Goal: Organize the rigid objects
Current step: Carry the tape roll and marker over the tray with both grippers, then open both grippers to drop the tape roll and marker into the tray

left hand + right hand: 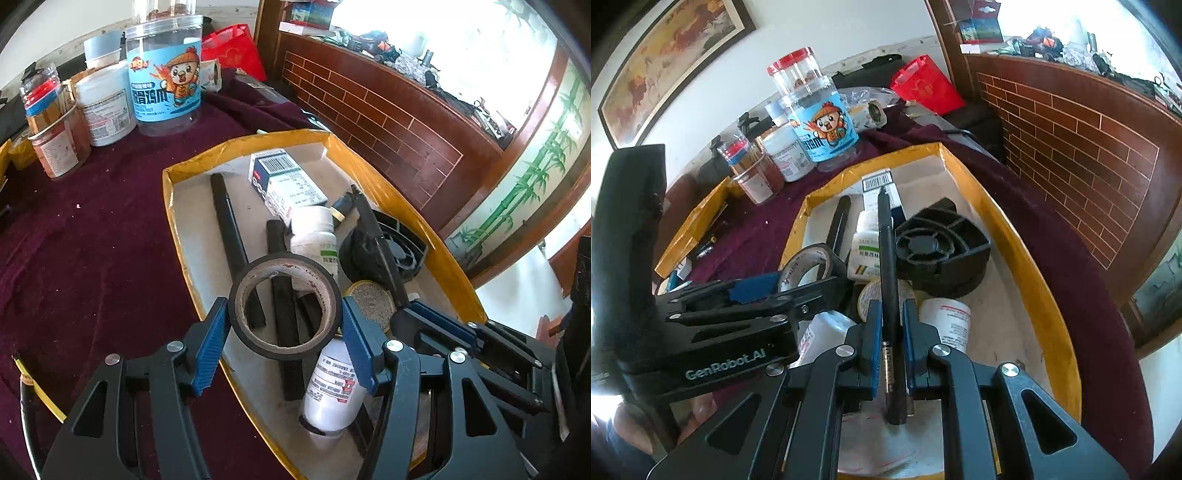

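A dark red cloth covers the surface (92, 229), and a brick-patterned wooden panel (388, 122) rises along its far right edge. A shallow tray (373, 166) with yellow taped walls sits on the cloth near that edge.

The left tongs (285, 325) grip a roll of black tape (284, 291) by its outer rim, one blue pad on each side, and hold it above the near part of the tray. The right tongs (891, 325) are closed on a black pen (888, 266), which runs forward between the pads and points toward the tray's far end.

Inside the tray lie a white carton with a barcode (284, 181) at the far end, a white bottle (316, 236) just beside it, a black fan housing (391, 251) against the right wall, and a long black bar (229, 229) along the left wall. A second white bottle (332, 387) lies at the near end, partly under the left tongs.

At the far left corner of the surface stand a clear jar with a blue cartoon label (166, 85), a white tub (107, 107) and a jar of sticks (44, 103). A red bag (232, 48) sits behind them.
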The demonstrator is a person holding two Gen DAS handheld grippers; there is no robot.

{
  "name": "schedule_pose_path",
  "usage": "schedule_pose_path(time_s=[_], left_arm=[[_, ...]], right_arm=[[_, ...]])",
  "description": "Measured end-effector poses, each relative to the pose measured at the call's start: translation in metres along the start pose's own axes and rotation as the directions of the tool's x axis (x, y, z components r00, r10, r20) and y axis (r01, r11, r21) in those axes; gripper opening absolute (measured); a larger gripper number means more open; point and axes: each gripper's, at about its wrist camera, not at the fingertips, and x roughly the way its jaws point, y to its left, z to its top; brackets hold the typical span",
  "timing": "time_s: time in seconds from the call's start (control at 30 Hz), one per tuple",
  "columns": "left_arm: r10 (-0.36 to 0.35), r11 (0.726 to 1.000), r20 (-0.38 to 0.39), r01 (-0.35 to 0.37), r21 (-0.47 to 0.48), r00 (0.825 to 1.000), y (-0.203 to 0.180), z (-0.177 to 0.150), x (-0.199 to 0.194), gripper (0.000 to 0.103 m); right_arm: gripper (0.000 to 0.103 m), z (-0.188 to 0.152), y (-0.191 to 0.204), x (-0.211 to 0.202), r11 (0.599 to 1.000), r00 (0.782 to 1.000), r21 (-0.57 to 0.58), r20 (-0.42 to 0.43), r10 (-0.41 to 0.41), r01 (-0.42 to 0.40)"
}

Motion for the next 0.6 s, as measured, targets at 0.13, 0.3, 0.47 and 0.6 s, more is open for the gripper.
schedule_pose_path(time_s=[0.13, 0.3, 0.47, 0.6], left_arm=[[-0.015, 1.0, -0.004, 0.015, 0.001, 1.0, -0.001, -0.002, -0.001, 0.058], [-0.047, 0.999, -0.012, 0.047, -0.001, 0.999, -0.001, -0.006, -0.007, 0.061], [-0.065, 0.998, 0.004, 0.065, -0.004, 0.998, 0.001, -0.013, -0.022, 0.061], [-0.069, 0.998, 0.025, 0.069, -0.013, 0.997, 0.008, -0.025, -0.039, 0.061]], right_arm=[[0.01, -0.002, 0.0, -0.003, 1.0, 1.0, 0.002, 0.008, -0.009, 0.009], [0.01, -0.004, 0.002, -0.013, 1.0, 1.0, 0.014, 0.023, -0.011, 0.011], [0.01, -0.014, 0.008, -0.031, 1.0, 0.998, 0.025, 0.062, -0.009, 0.008], [0.011, -0.025, 0.022, -0.047, 1.0, 0.995, 0.007, 0.097, 0.004, -0.005]])
